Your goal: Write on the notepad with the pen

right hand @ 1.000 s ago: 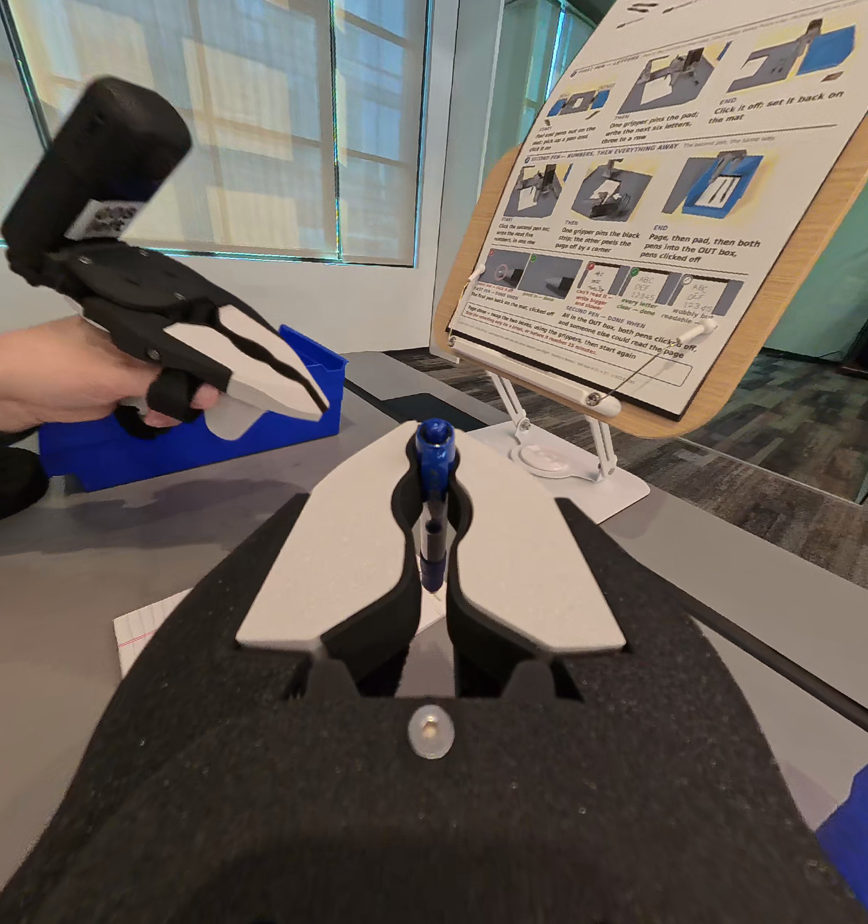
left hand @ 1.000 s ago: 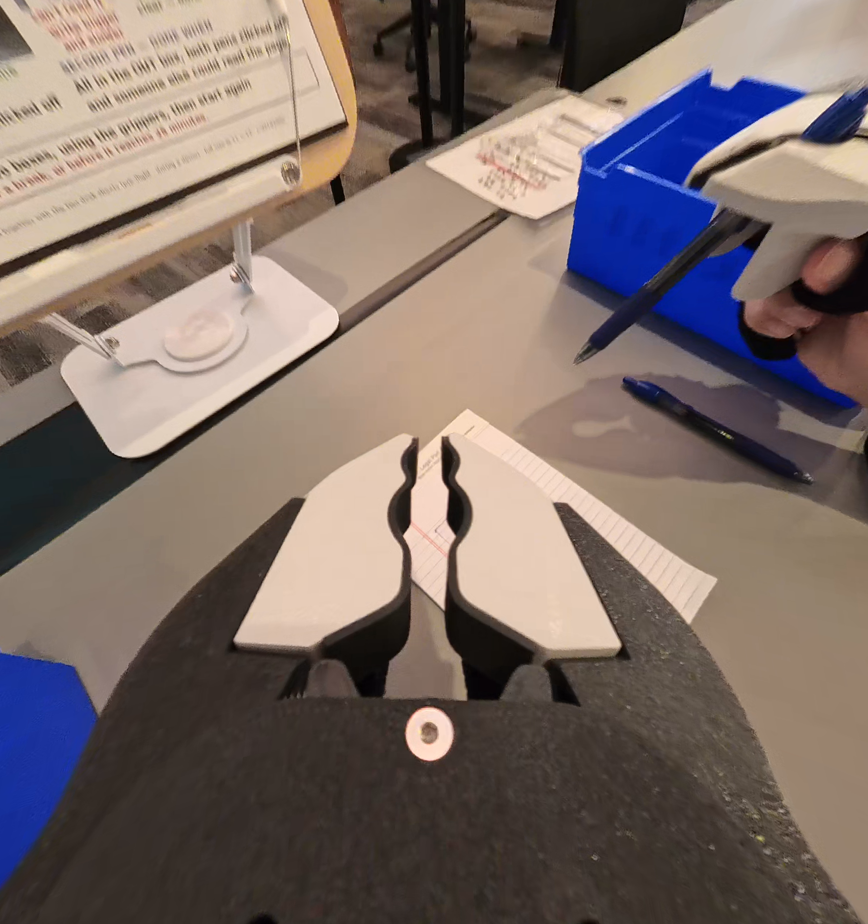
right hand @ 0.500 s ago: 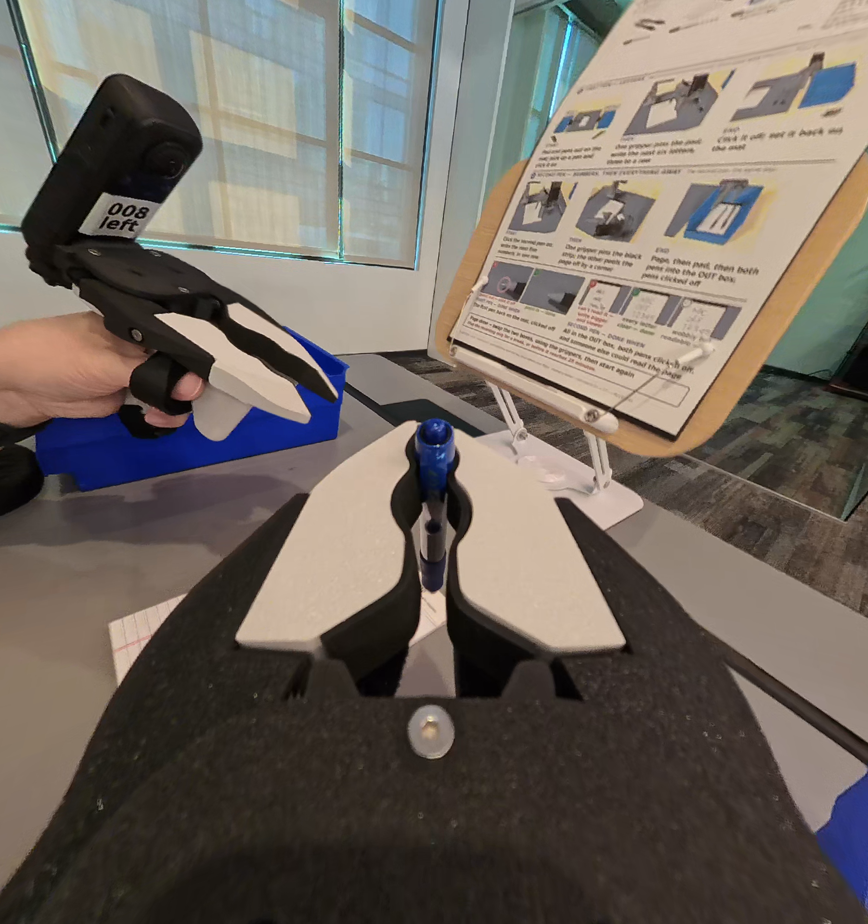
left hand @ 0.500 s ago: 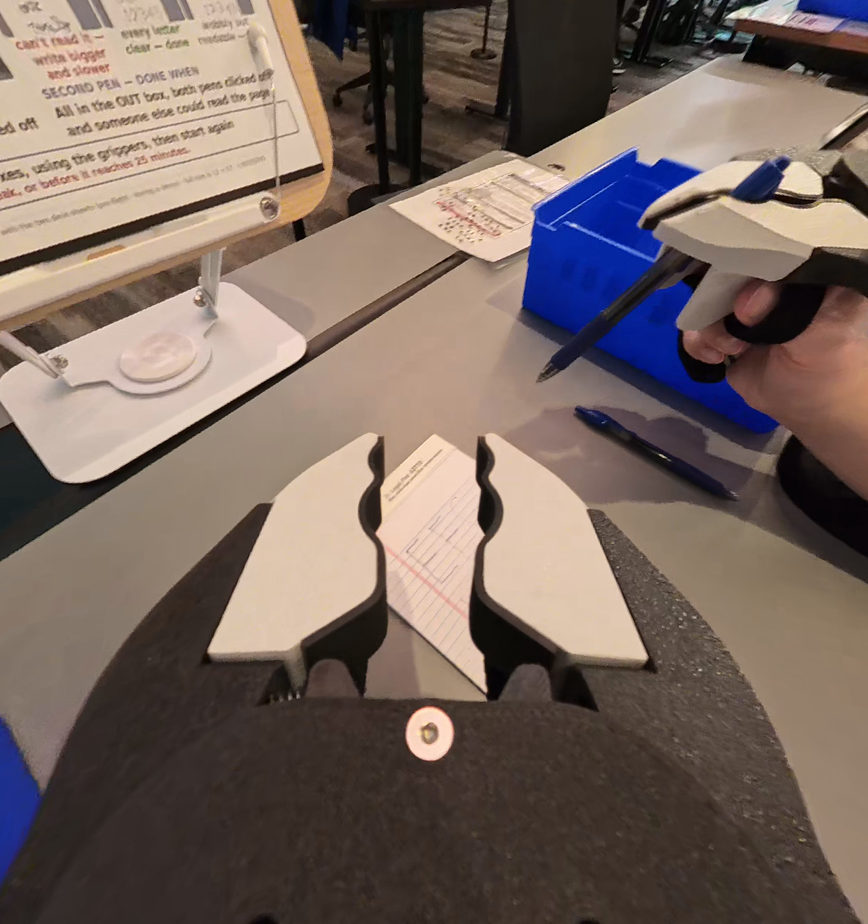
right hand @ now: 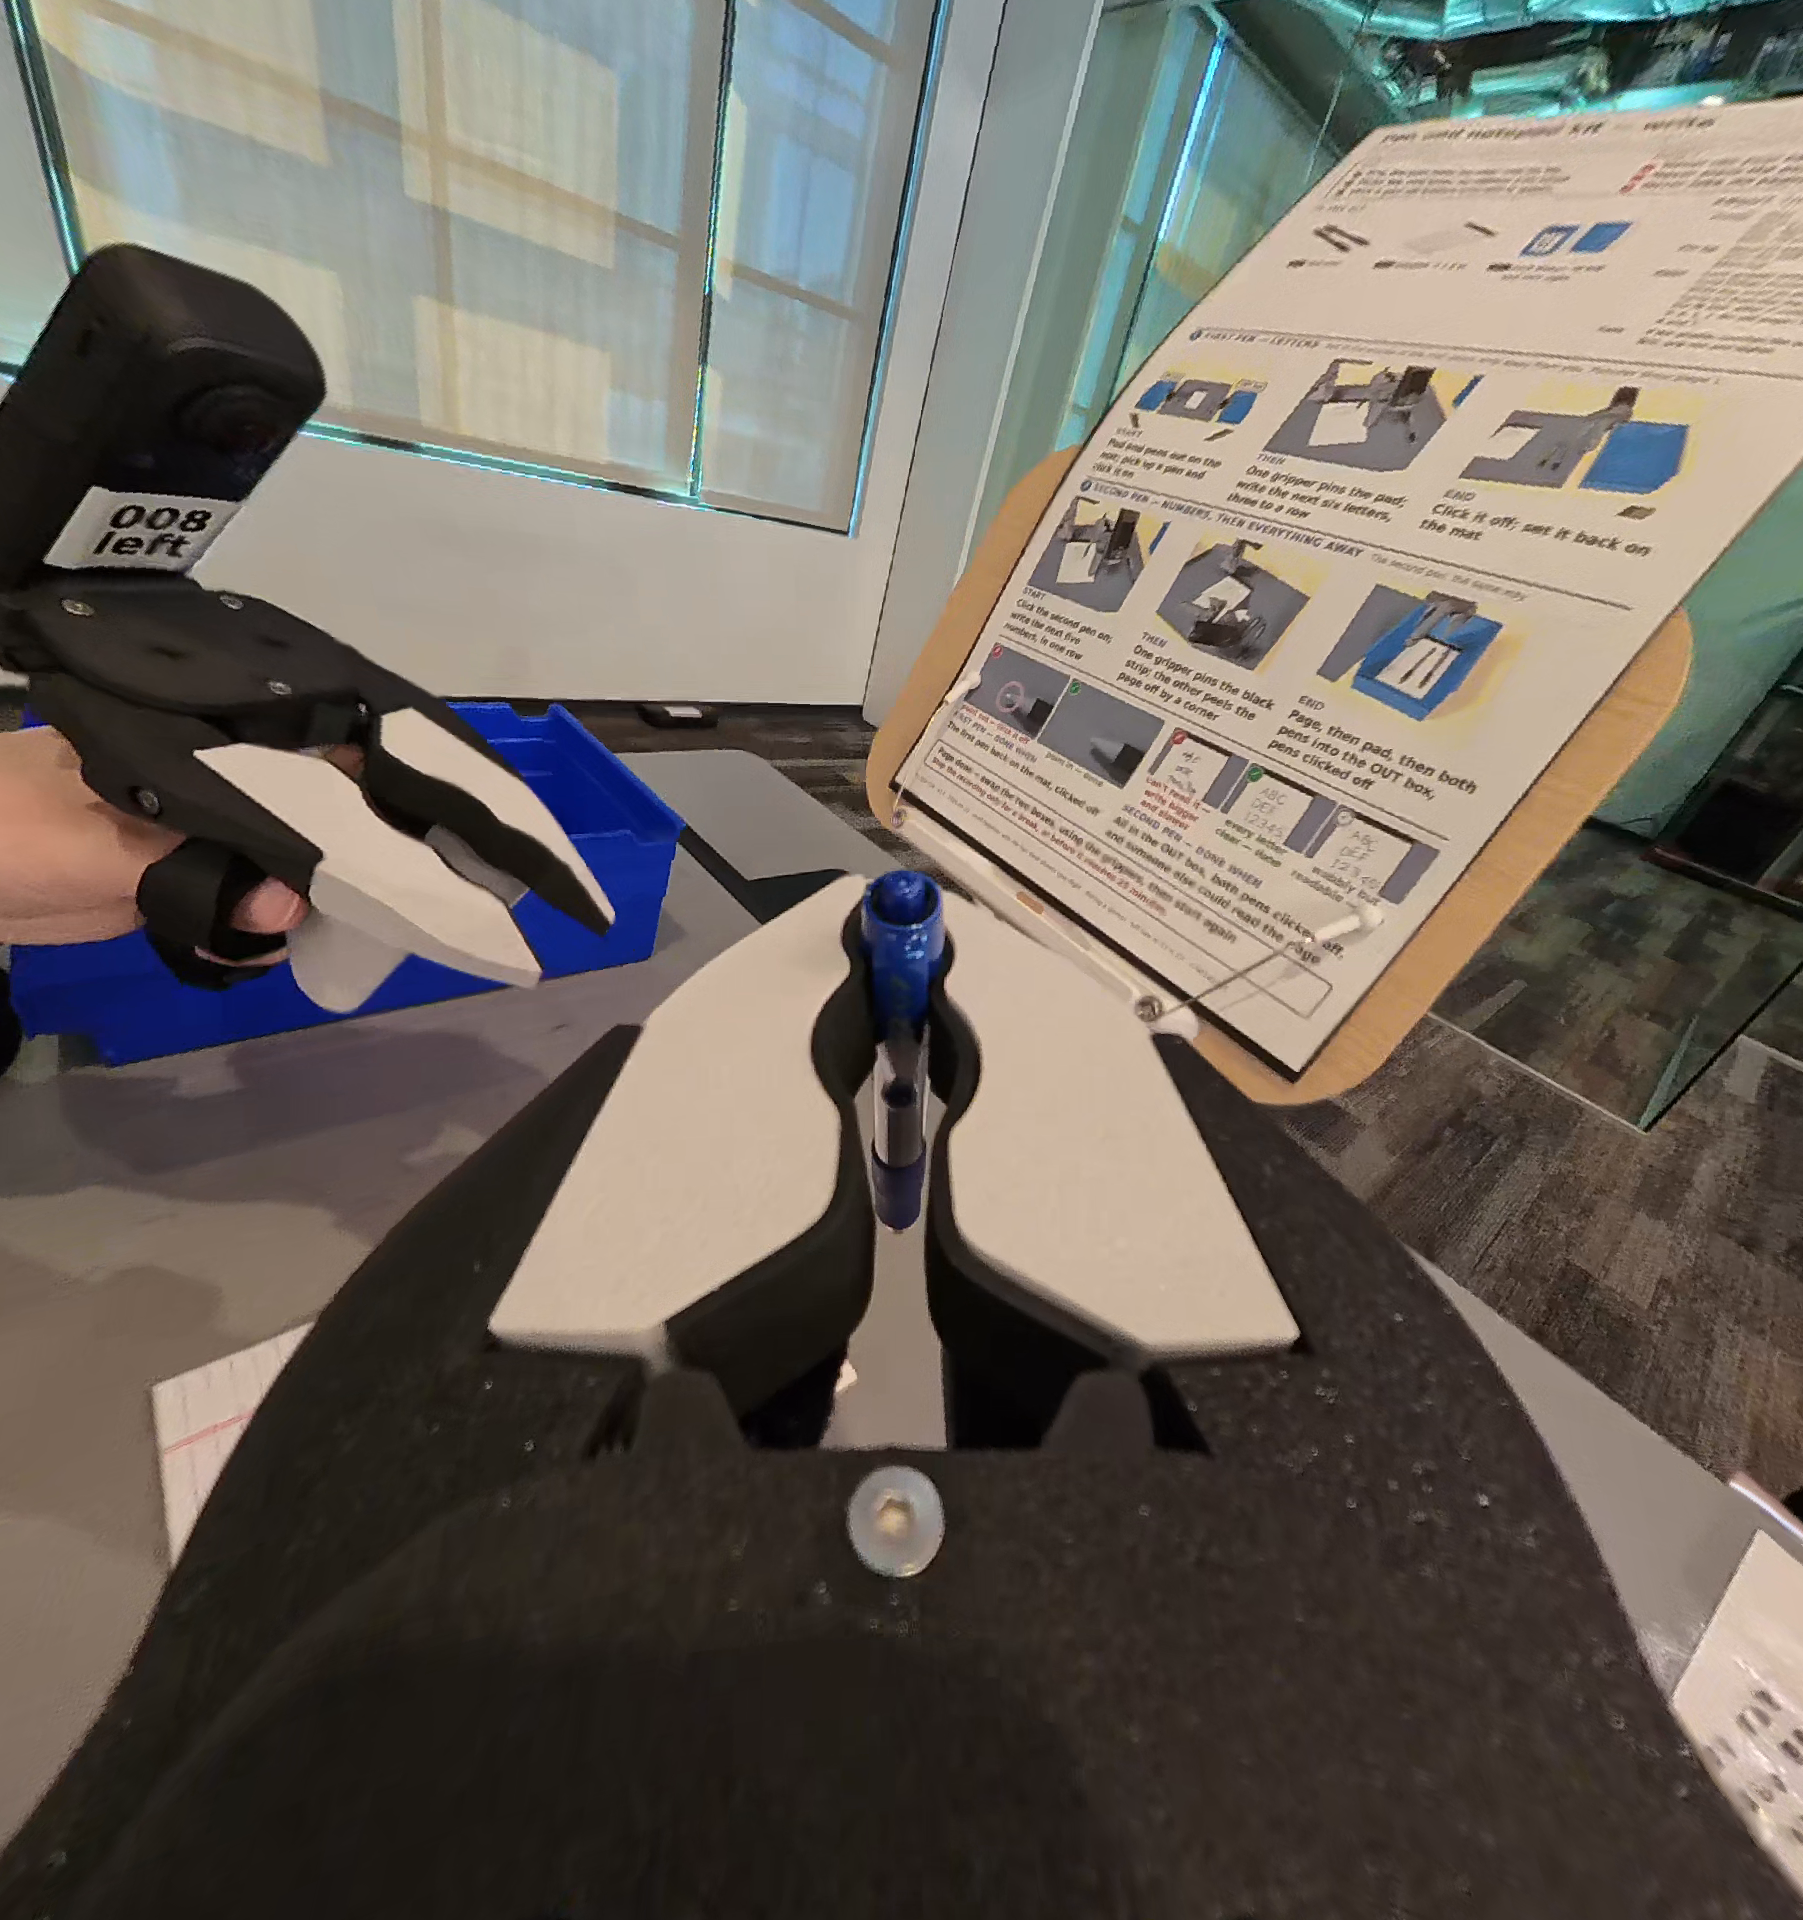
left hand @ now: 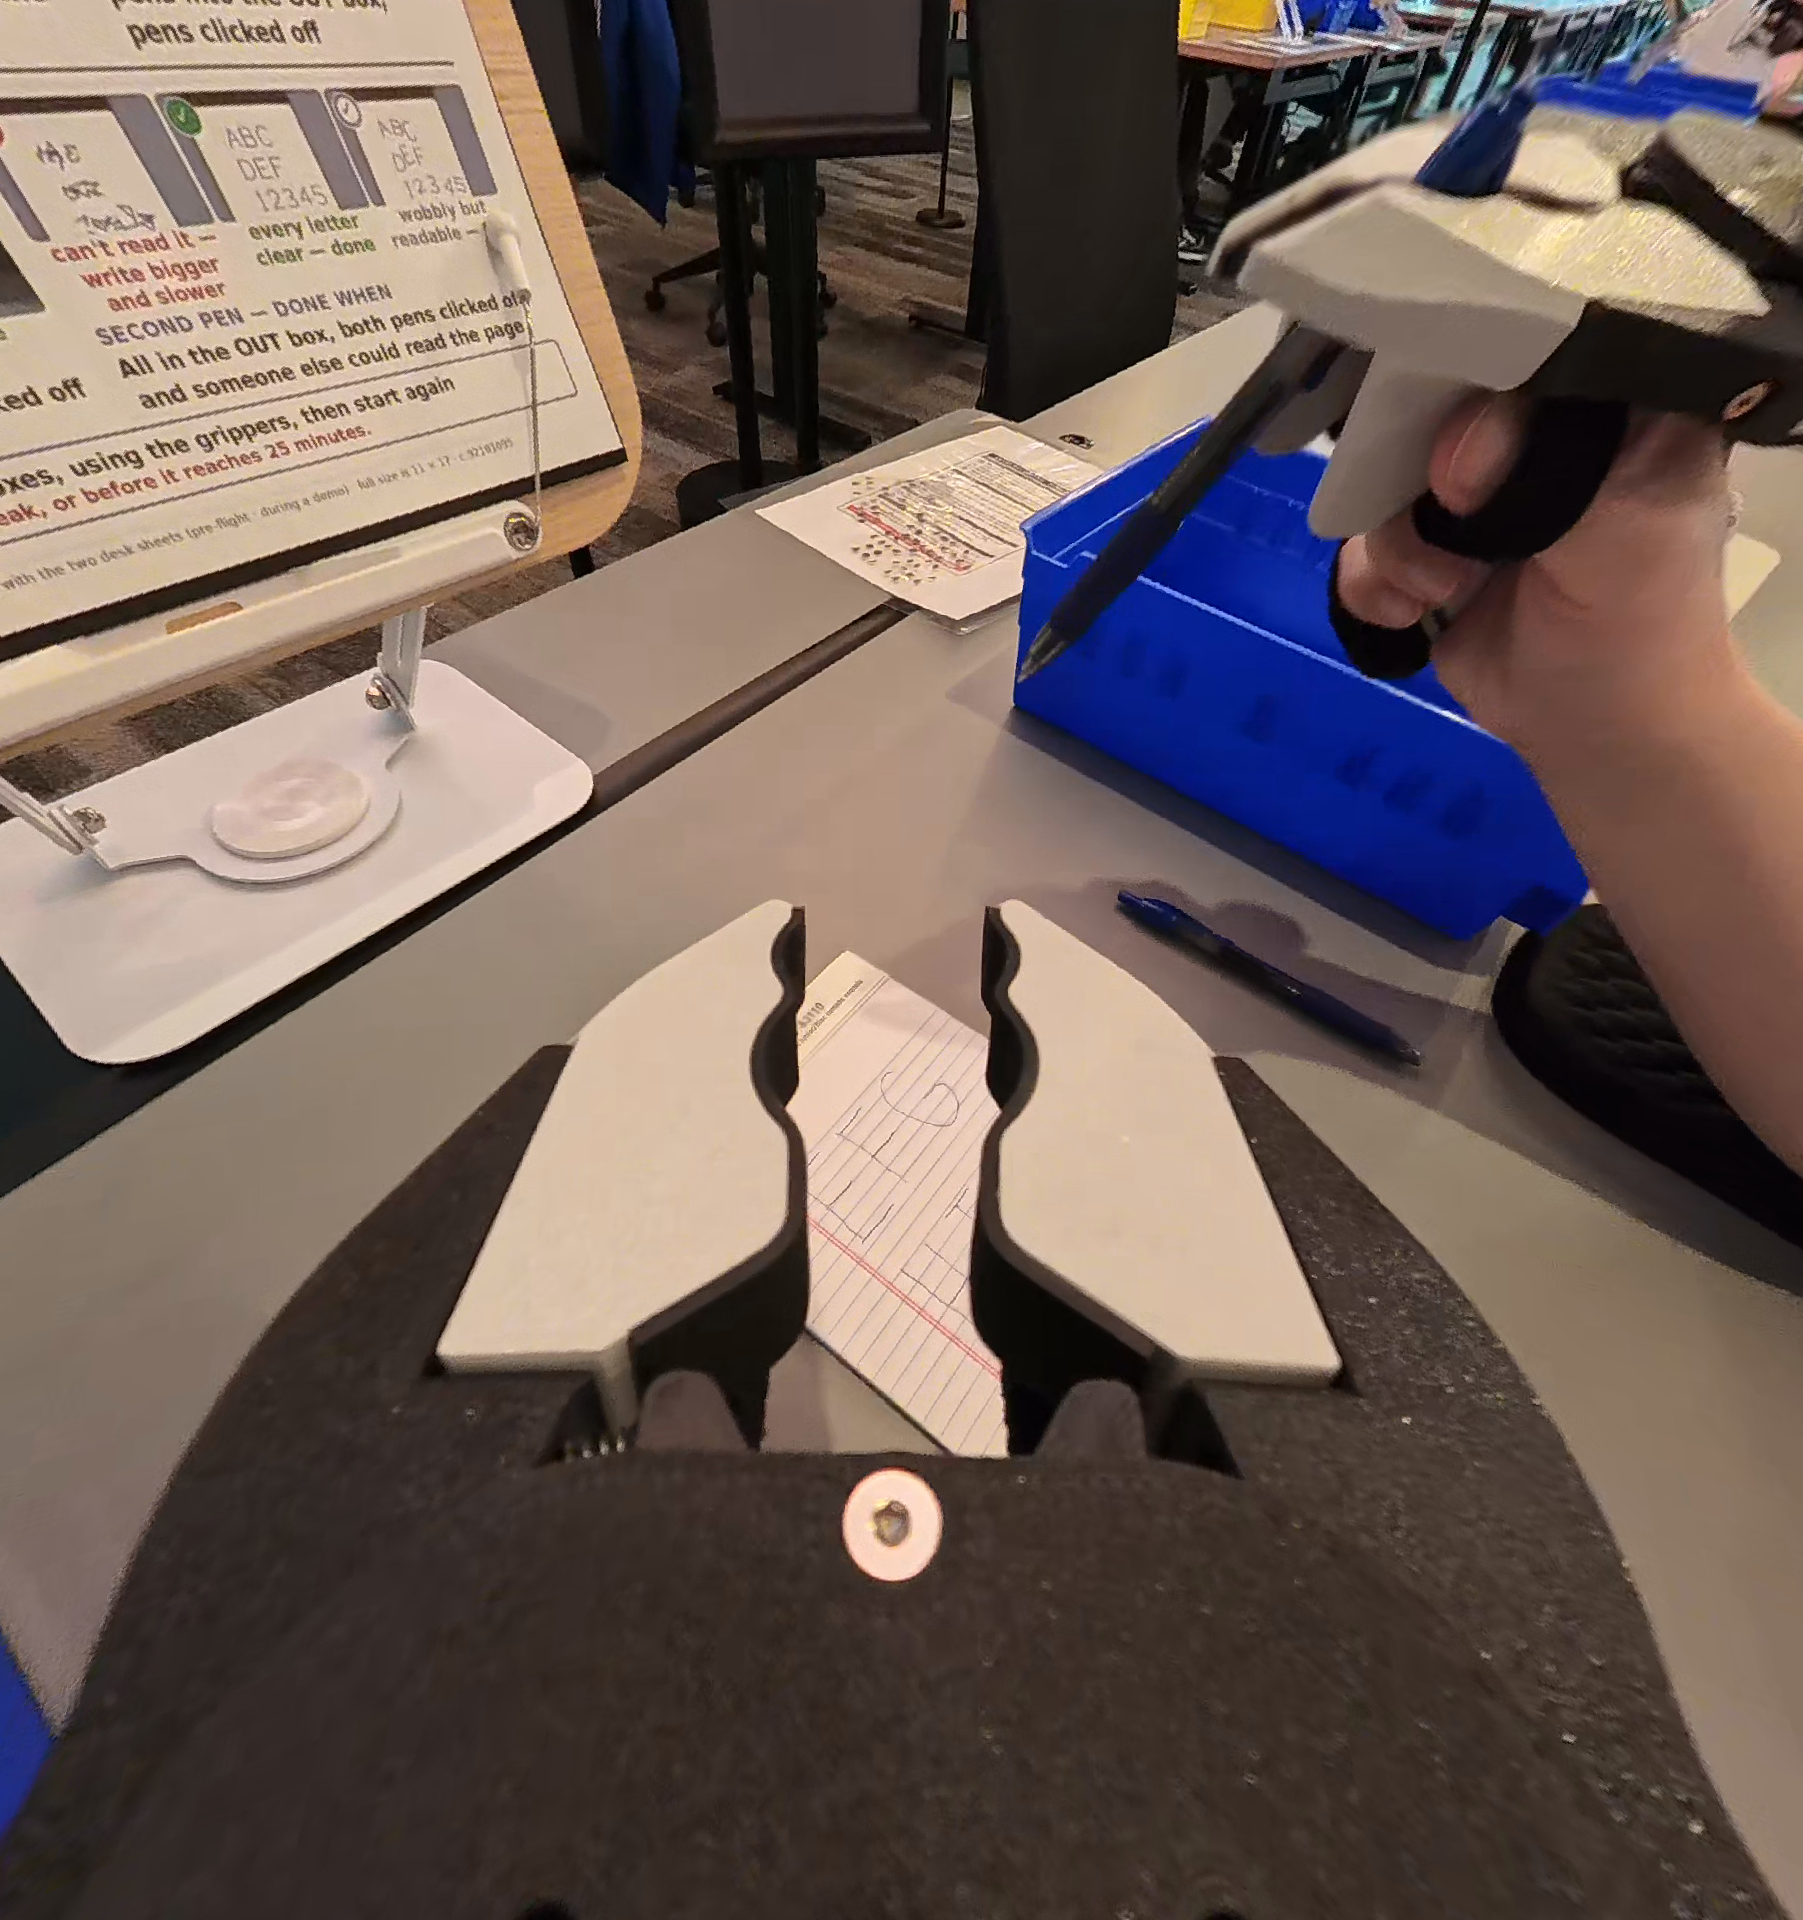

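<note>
A white lined notepad with blue handwriting lies on the grey table, seen between the jaws of my left gripper, which is open and empty above it. A corner of the pad shows in the right wrist view. My right gripper is shut on a blue pen, held in the air with its tip pointing down-left in the left wrist view. A second blue pen lies on the table right of the pad.
A blue bin stands at the right, another blue bin behind the left gripper. An instruction board on a white stand is at the left. A printed sheet lies beyond. A black wrist rest is at the right.
My left gripper has opened wider and moved over the pad, showing more of the writing. My right gripper with the pen has risen and come closer.
</note>
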The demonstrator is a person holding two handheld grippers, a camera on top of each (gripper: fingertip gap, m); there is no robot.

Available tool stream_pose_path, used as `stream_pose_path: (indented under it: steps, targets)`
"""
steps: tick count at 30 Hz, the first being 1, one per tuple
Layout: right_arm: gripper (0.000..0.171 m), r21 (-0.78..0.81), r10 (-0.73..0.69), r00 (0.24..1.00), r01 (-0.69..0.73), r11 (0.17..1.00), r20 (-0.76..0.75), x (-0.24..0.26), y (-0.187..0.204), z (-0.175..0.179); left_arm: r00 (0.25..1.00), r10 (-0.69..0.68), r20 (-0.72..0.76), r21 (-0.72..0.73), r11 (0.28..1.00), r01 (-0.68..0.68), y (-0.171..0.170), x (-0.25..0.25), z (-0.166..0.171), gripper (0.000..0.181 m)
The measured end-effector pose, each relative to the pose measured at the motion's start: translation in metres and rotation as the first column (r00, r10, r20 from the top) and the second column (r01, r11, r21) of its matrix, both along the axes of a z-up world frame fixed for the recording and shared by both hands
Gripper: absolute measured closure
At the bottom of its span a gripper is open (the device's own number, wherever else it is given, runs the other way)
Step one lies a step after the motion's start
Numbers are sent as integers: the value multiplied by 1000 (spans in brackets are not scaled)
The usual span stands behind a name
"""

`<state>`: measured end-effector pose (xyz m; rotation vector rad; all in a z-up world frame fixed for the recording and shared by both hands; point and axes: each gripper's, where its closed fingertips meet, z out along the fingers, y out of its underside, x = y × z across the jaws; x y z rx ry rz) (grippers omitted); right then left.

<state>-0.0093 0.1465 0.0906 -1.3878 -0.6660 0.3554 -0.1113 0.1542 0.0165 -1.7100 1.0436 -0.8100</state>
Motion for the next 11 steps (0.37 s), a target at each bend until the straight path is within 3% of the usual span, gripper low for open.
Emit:
stream_pose_path:
  steps: [11]
  targets:
    - [166, -41, -1, 989, -5, 999, -145, 34, 7, -11, 996, -64, -54, 25, 998, 65, -7, 12, -17, 150]
